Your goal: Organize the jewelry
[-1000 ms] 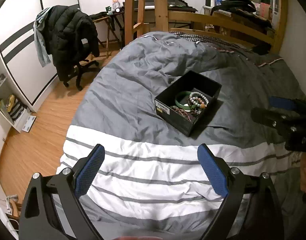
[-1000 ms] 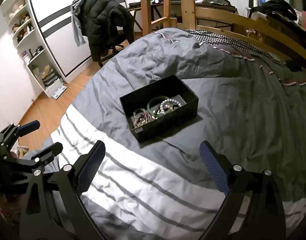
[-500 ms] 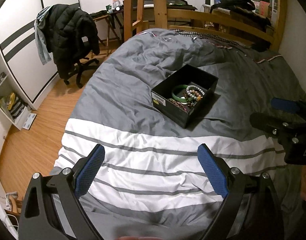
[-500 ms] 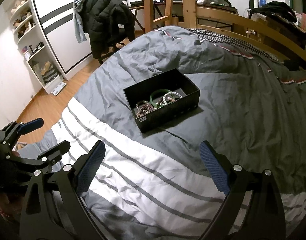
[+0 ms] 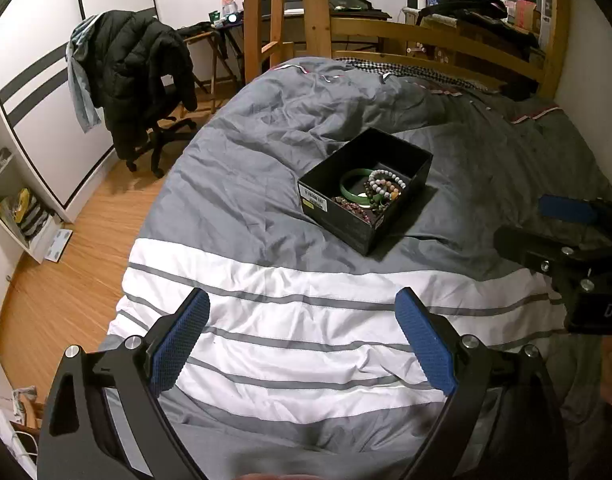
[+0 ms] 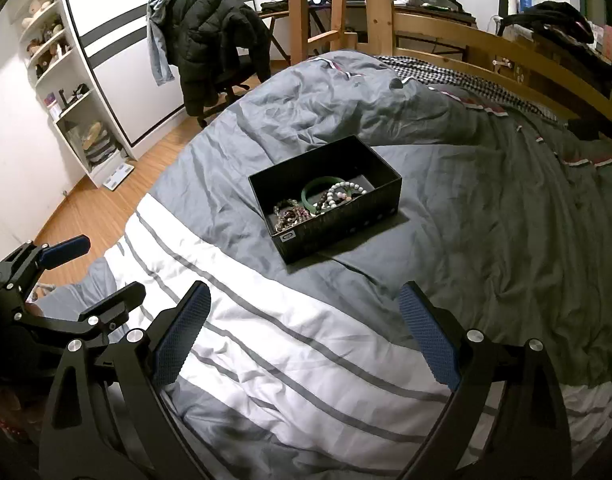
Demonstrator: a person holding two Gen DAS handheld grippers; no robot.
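Left wrist view: the black box [image 5: 366, 192] of bracelets [image 5: 380, 190] on the bed [image 5: 266, 152] is seen farther away than a second ago. Both the left gripper [image 5: 302, 340] and right gripper [image 6: 306, 336] are held apart, empty; sorting seems finished.

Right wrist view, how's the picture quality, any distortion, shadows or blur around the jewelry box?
Right wrist view: strong fisheye bend with dark corners; the black box is sharp and casts a shadow toward the lower right on the duvet, whose right side is dimmer. Left wrist view: same curved edges, box in focus, white stripe bright but not blown out.
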